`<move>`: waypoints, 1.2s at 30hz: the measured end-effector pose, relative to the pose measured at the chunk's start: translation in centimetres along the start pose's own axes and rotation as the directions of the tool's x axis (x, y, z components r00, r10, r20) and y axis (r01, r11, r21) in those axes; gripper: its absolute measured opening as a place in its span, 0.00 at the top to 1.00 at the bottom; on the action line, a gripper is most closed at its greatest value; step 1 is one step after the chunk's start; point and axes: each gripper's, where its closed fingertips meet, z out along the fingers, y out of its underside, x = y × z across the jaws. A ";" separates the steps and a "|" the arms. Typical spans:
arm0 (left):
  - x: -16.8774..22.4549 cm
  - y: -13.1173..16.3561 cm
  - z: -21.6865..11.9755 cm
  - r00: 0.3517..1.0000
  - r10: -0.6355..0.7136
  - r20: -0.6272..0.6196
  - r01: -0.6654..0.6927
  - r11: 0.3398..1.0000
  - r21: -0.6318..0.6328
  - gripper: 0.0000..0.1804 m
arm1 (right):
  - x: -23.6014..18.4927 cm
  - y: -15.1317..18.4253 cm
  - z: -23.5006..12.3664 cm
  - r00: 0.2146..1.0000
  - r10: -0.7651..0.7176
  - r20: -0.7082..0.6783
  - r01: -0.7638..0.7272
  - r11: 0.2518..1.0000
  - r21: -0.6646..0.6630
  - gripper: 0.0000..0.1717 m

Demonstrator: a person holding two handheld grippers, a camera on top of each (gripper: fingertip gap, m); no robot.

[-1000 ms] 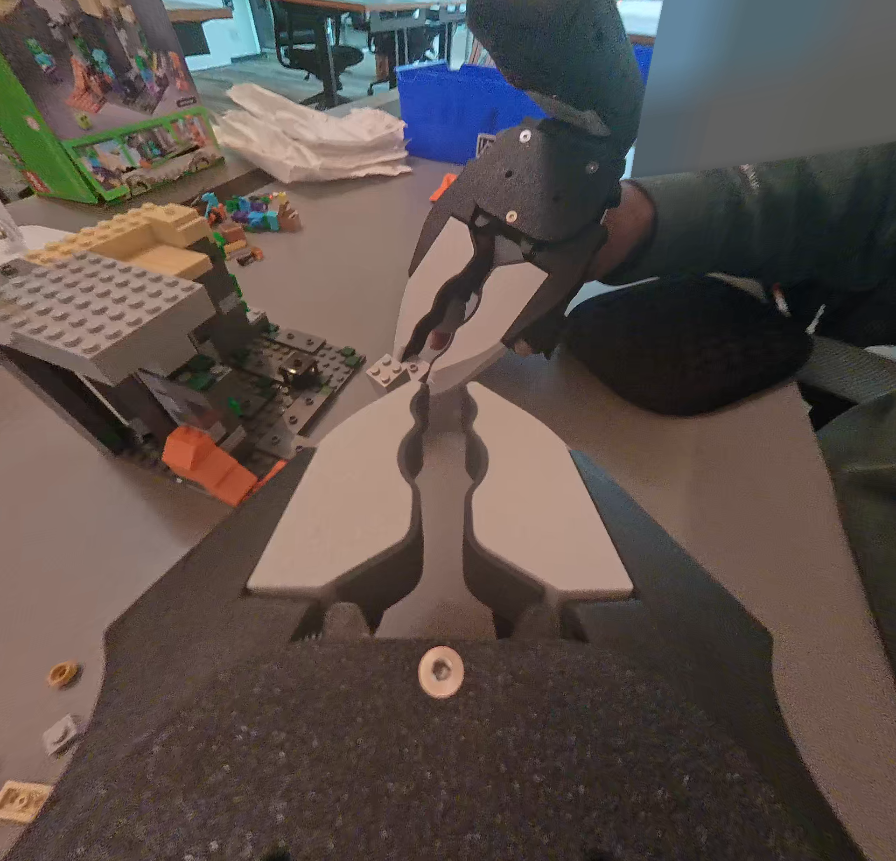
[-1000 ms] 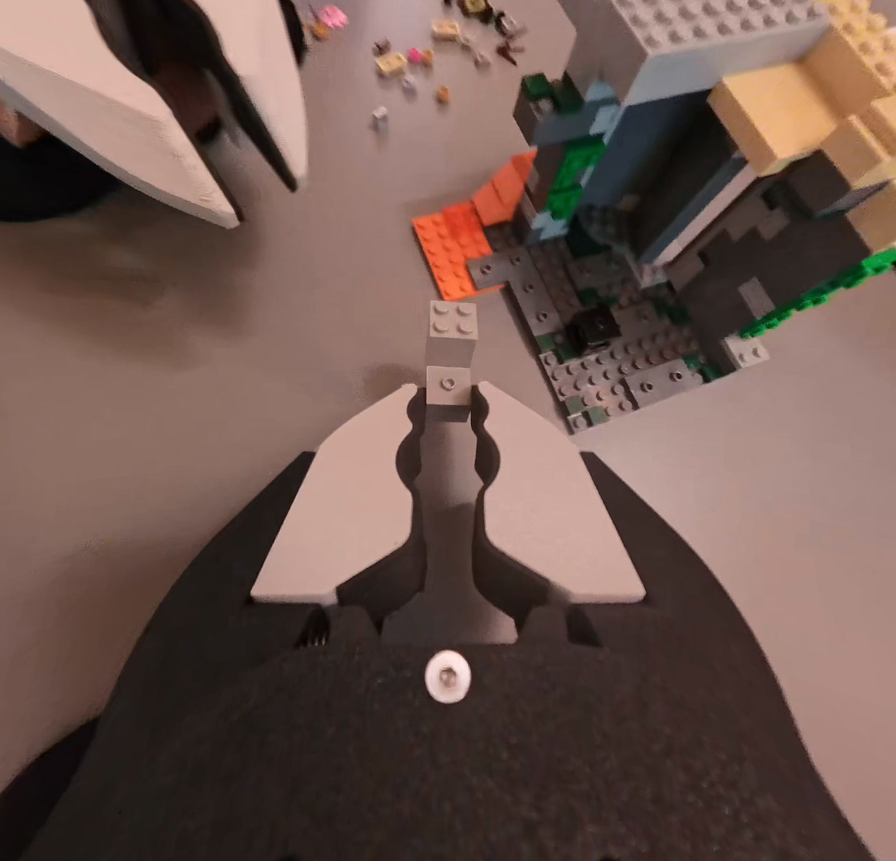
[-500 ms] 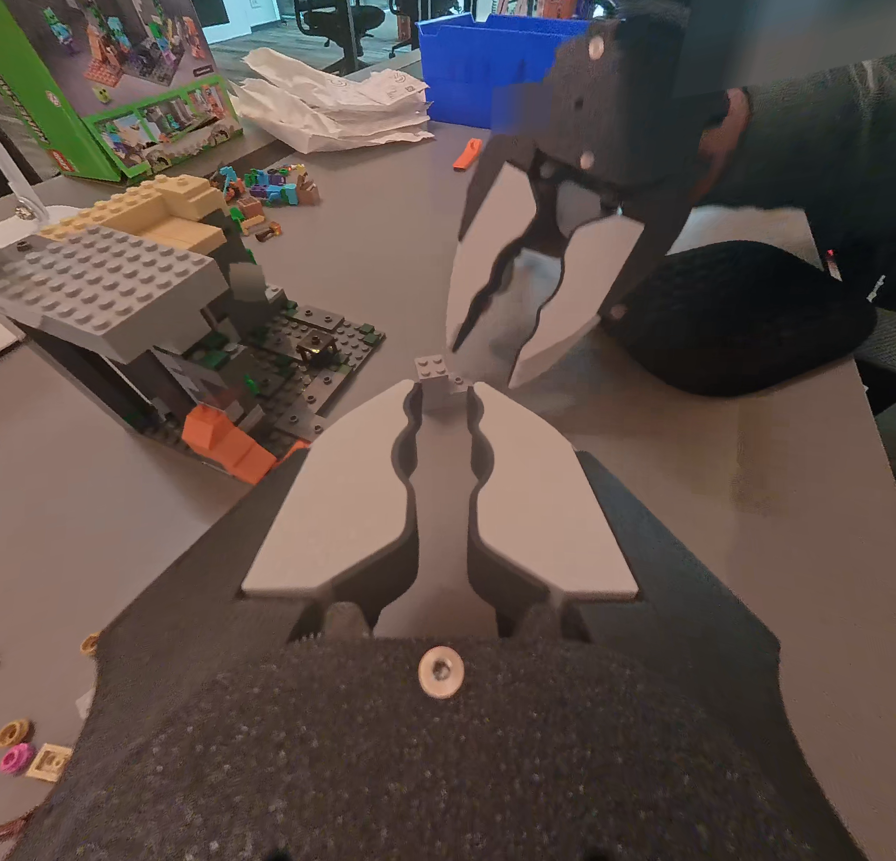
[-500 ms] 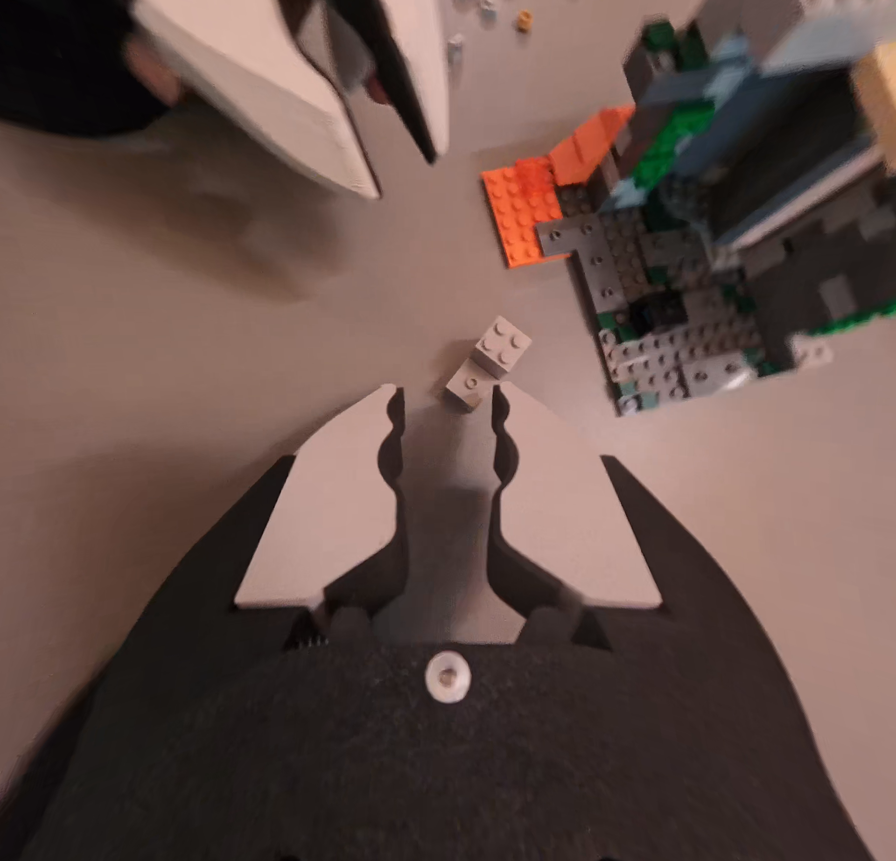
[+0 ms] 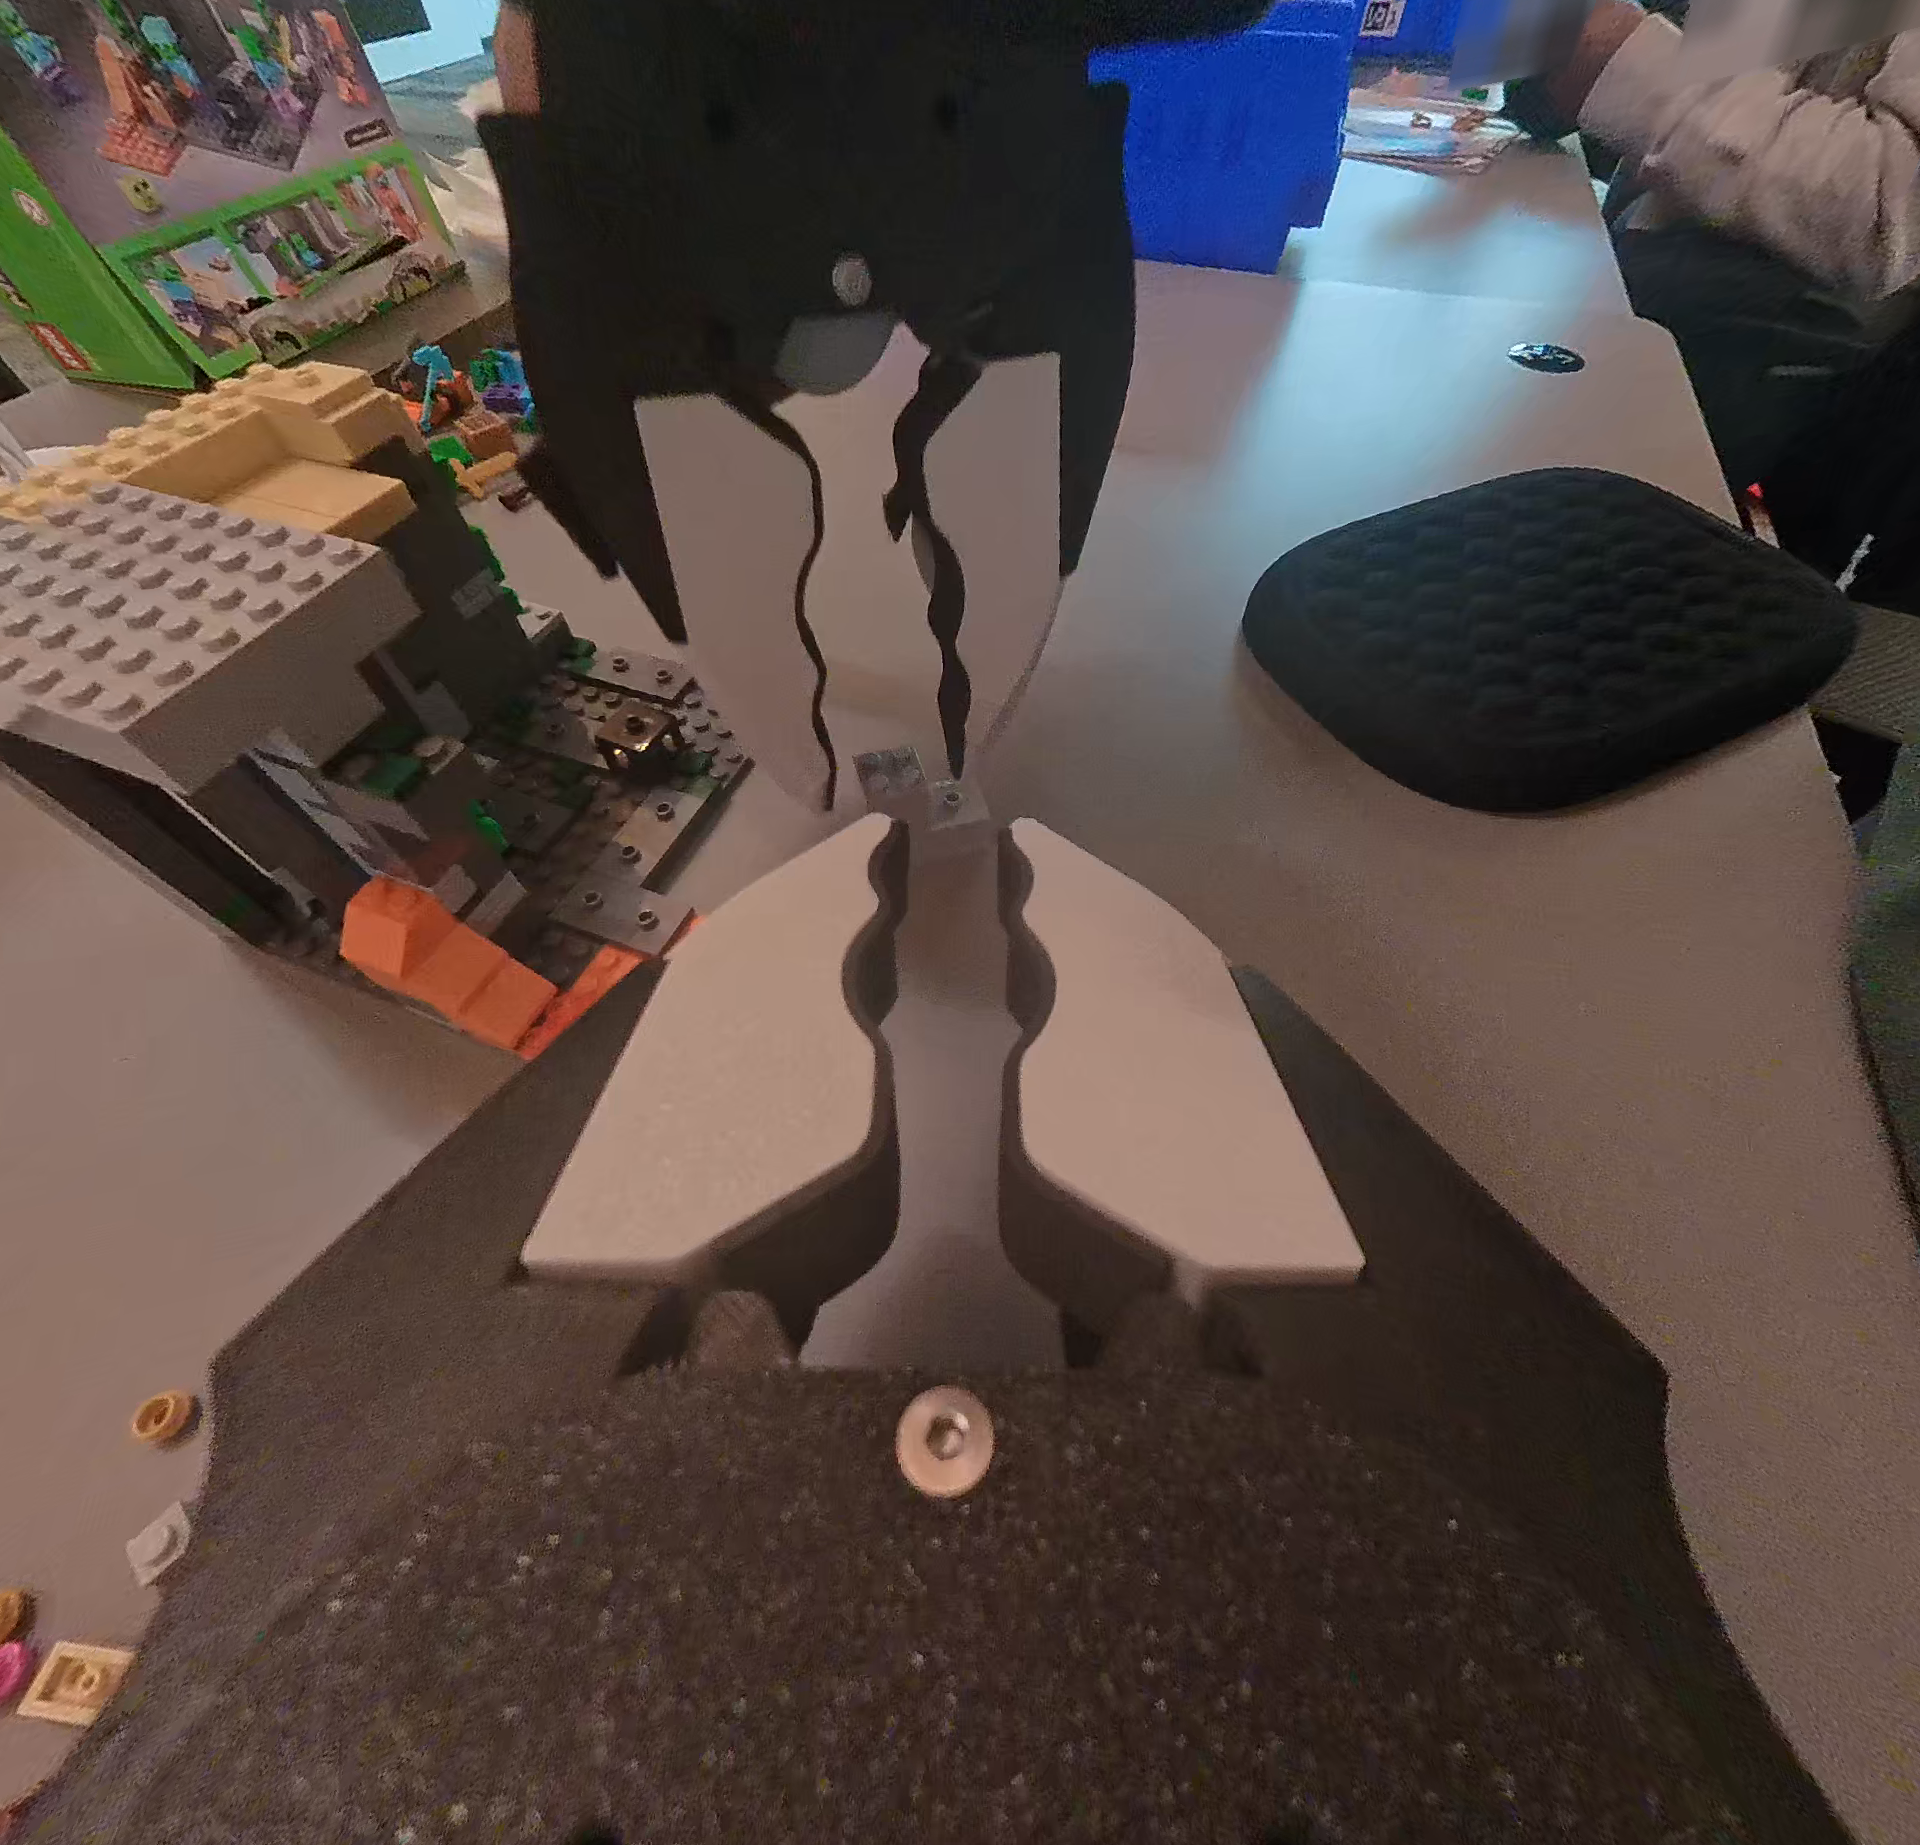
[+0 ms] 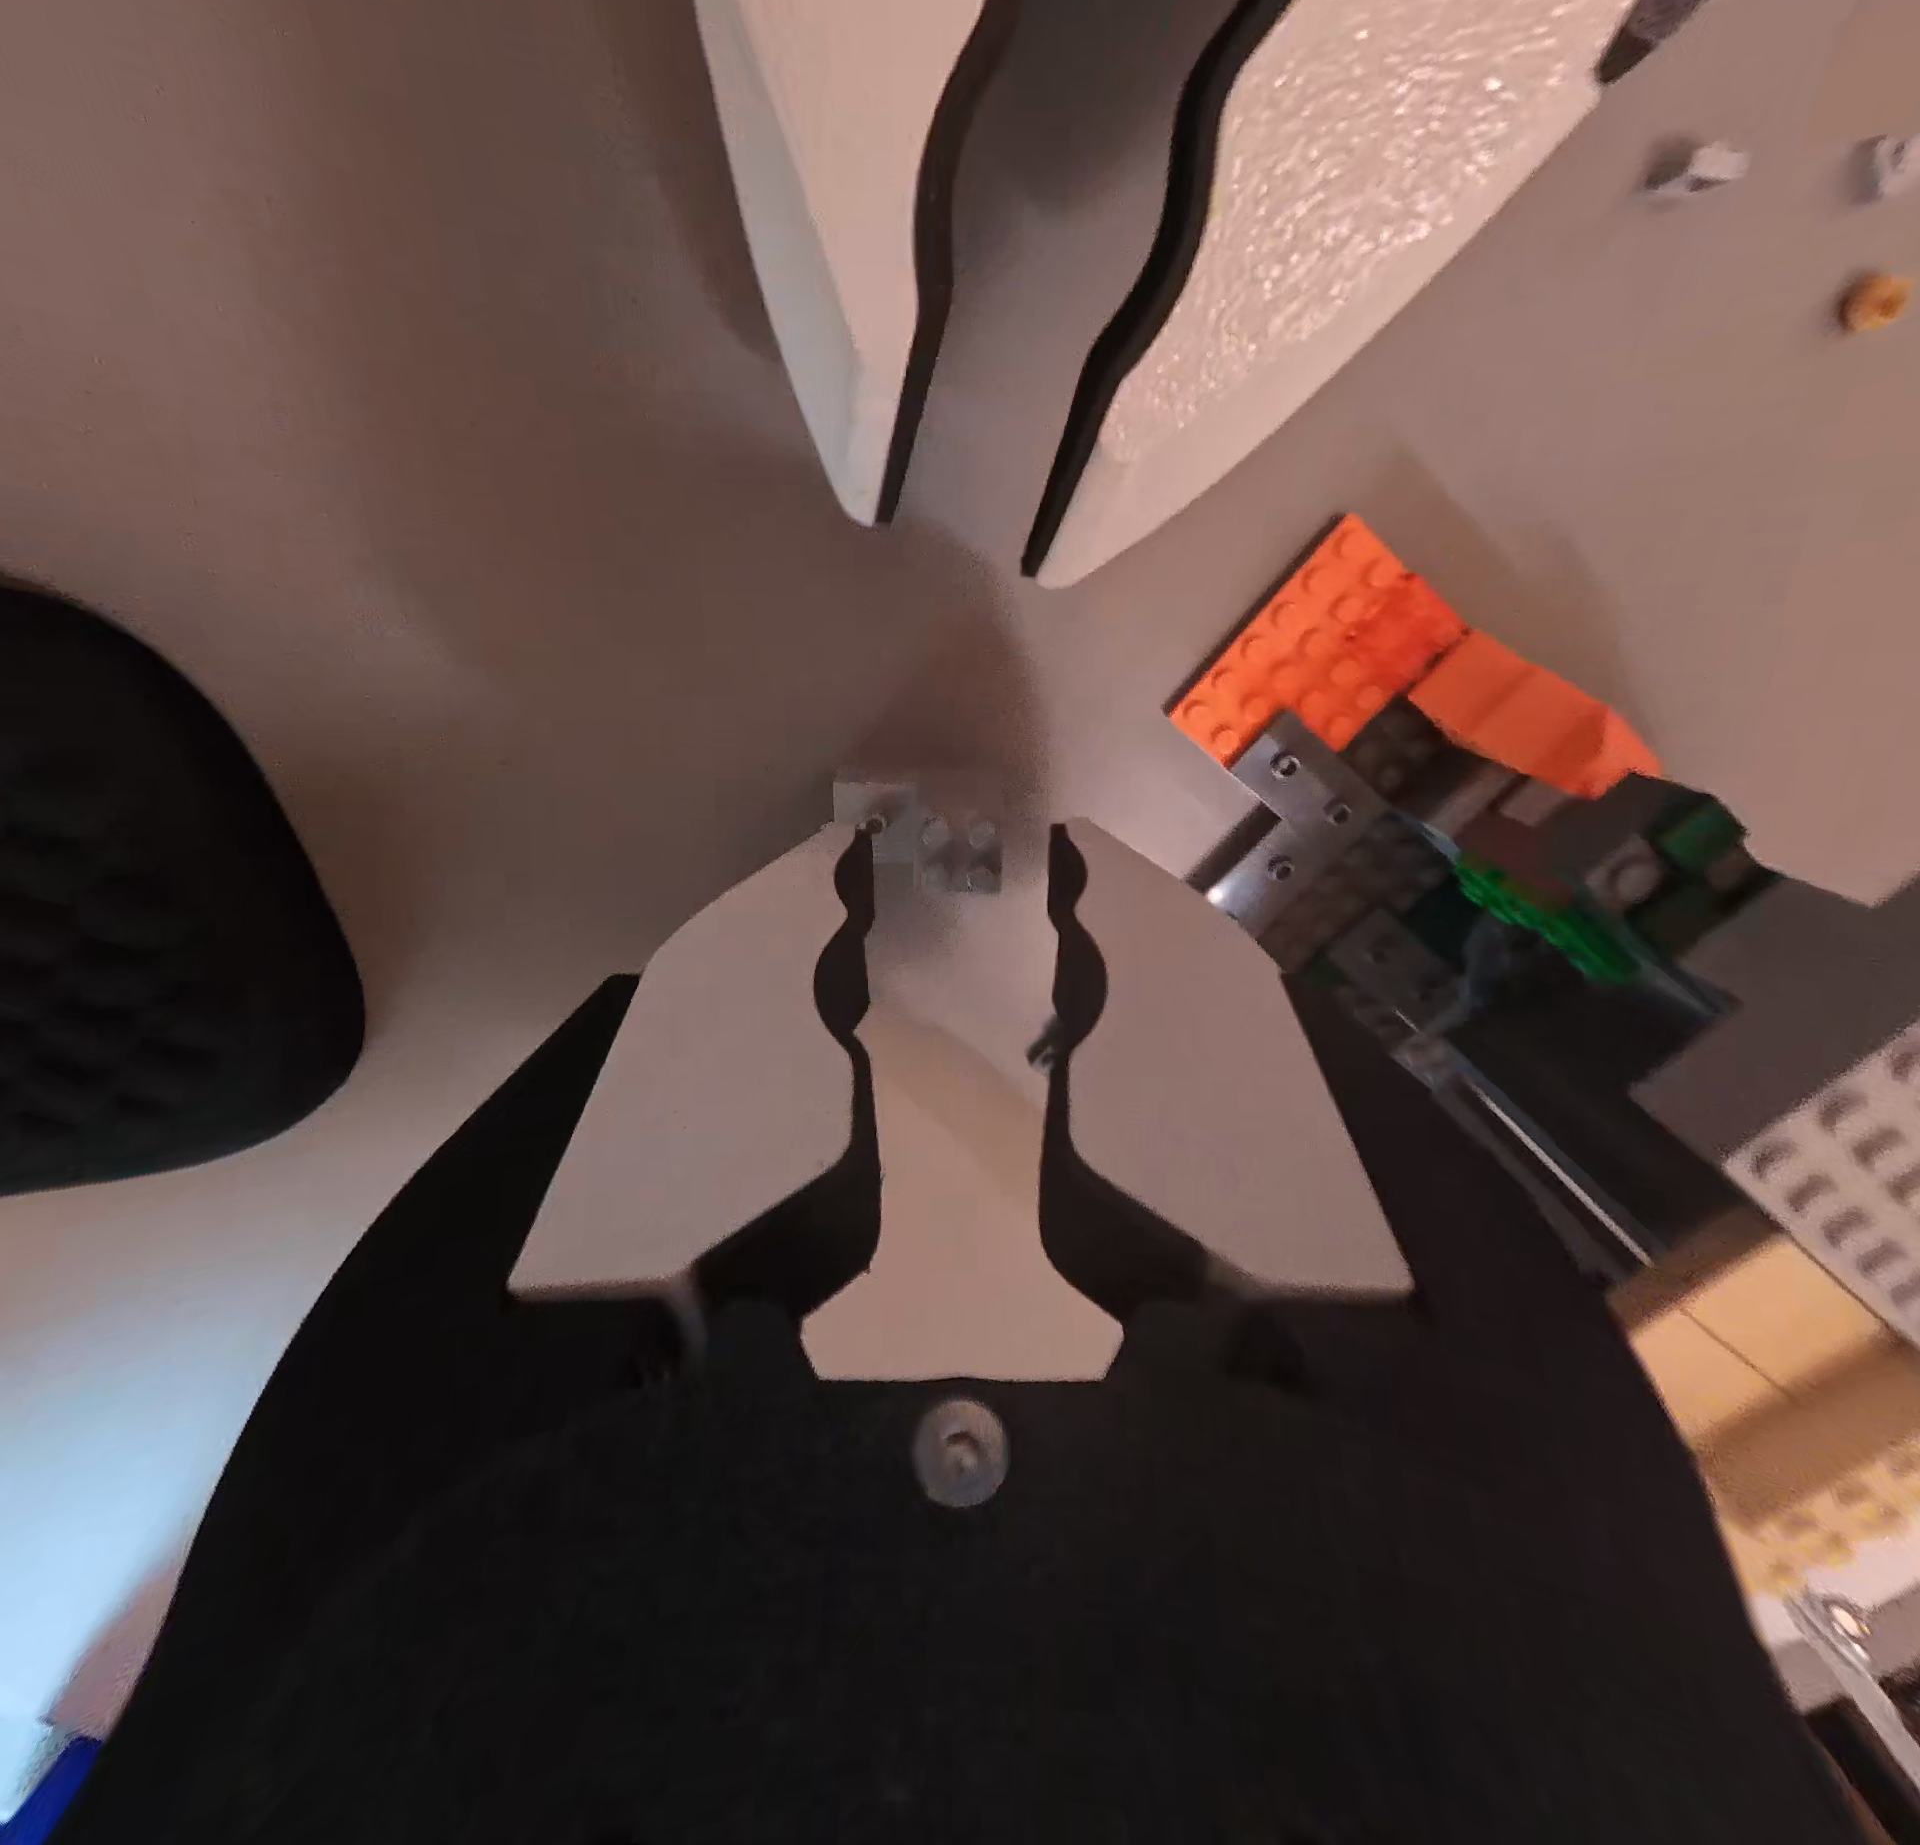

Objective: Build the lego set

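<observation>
Left gripper (image 5: 948,834): being held low at frame centre, pointing forward over the table (image 5: 1403,964); jaws parted narrowly, nothing being gripped.
Right gripper (image 6: 956,839): being pointed steeply down from the upper centre of the left view; jaws parted wider, nothing being pinched.
Grey brick piece (image 5: 920,796): lying on the table between both sets of fingertips.
Blue bin (image 5: 1216,154): being seen at upper right; contents cannot be told.
Brick model (image 5: 312,715): standing at left.
</observation>
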 end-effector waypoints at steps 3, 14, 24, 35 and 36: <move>0.2 -0.1 0.0 1.000 0.014 -0.004 -0.014 1.000 0.002 0.92 | 0.1 0.3 1.0 0.999 0.052 0.008 -0.052 0.998 -0.017 0.90; 0.6 0.2 0.2 0.996 0.085 0.032 -0.084 0.996 -0.032 0.93 | -2.9 -0.6 -1.3 0.335 0.942 0.018 -0.928 0.326 0.179 0.90; 0.4 -0.6 -0.5 0.992 0.105 0.064 -0.104 0.995 -0.005 0.93 | -3.8 0.1 -0.1 0.000 1.000 0.006 -0.957 -0.002 0.291 0.90; 0.6 -0.3 -0.4 0.992 0.112 0.055 -0.111 0.994 -0.019 0.93 | -3.0 -0.9 -2.6 0.676 0.735 -0.048 -0.696 0.658 0.287 0.81; 0.7 -0.3 -0.3 0.992 0.117 0.053 -0.116 0.993 -0.019 0.93 | -2.9 -0.6 -2.6 0.779 0.613 -0.128 -0.576 0.782 0.237 0.79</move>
